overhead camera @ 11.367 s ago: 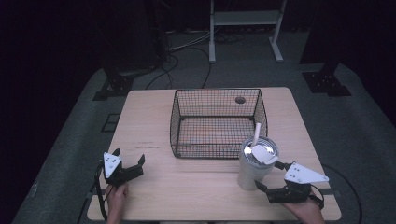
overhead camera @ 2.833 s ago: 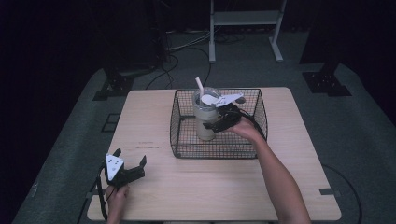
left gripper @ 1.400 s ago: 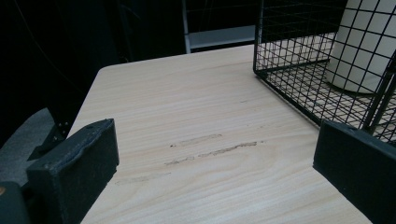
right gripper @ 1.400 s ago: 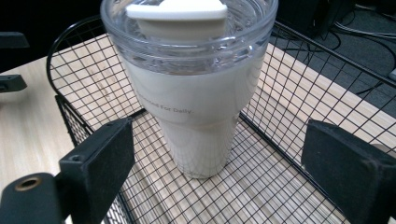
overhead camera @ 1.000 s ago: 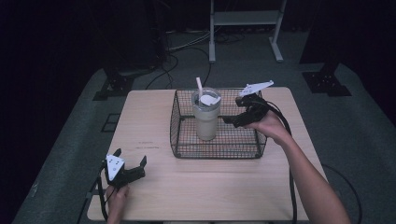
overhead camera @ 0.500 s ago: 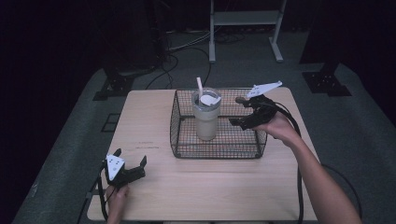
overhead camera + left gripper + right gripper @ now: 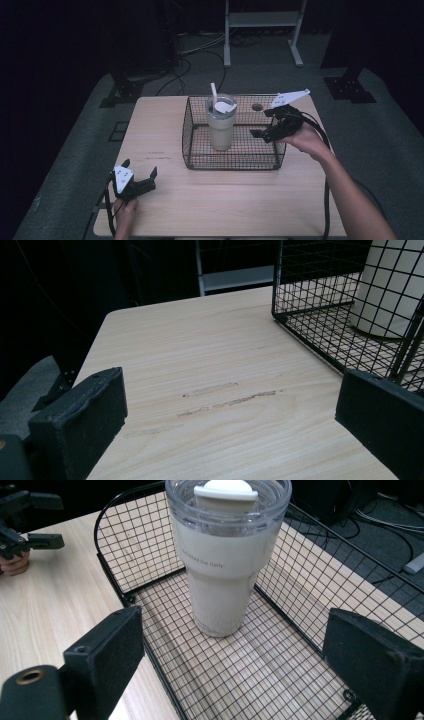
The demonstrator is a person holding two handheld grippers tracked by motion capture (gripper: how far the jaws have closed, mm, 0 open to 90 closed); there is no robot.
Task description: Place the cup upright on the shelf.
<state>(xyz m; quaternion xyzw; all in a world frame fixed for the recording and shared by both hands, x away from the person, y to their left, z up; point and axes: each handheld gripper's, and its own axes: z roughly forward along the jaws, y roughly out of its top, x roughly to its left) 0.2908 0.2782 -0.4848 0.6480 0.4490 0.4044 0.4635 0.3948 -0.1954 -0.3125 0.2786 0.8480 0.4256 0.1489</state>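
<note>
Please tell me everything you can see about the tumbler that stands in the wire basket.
The tumbler is a tall cream-white cup that narrows toward its base, with a small line of dark print on its side. A clear lid with a white slider closes the top, and a white straw rises from it. It stands upright on the floor of the black wire basket, toward the left half. Nothing grips it: the right gripper is open, apart from it, near the basket's right wall.
</note>
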